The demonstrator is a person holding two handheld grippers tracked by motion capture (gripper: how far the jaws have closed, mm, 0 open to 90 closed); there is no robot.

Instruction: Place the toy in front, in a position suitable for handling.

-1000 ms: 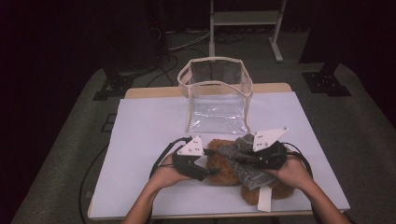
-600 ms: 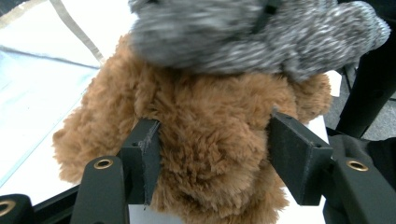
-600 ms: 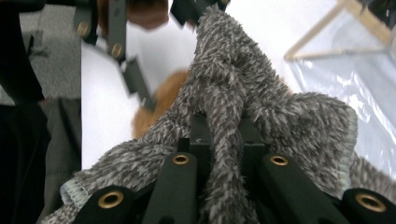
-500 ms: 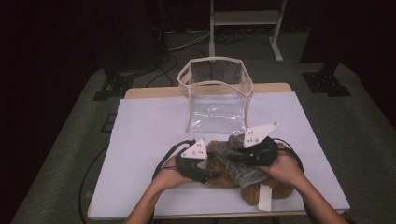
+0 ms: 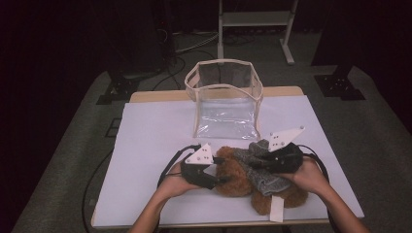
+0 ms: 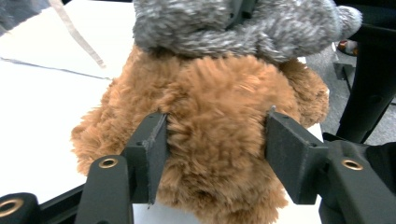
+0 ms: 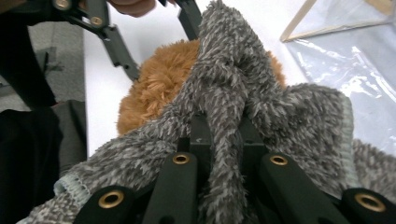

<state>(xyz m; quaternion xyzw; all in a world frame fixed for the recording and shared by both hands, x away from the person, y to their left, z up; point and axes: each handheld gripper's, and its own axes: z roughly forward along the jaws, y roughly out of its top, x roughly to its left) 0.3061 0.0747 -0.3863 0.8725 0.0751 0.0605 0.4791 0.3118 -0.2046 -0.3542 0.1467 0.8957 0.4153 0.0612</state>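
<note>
shifted leftward since a second ago: right gripper (image 5: 260,162) now over the middle of the brown plush toy (image 5: 238,177), dragging the grey fuzzy cloth (image 5: 265,174) along. pinched on a fold of that cloth, jaws pressed together with a ridge of grey pile between them in the right gripper view. left gripper (image 5: 221,170) spread wide around the toy's flank, jaws on either side of the fur, touching but seemingly not squeezing hard. toy lying on the white table cover (image 5: 155,145), near edge, just in front of the clear pouch (image 5: 224,97), standing open and empty. seemingly midway: cloth partly draped over the toy, dressing or wrapping unfinished, nothing bagged yet.
</note>
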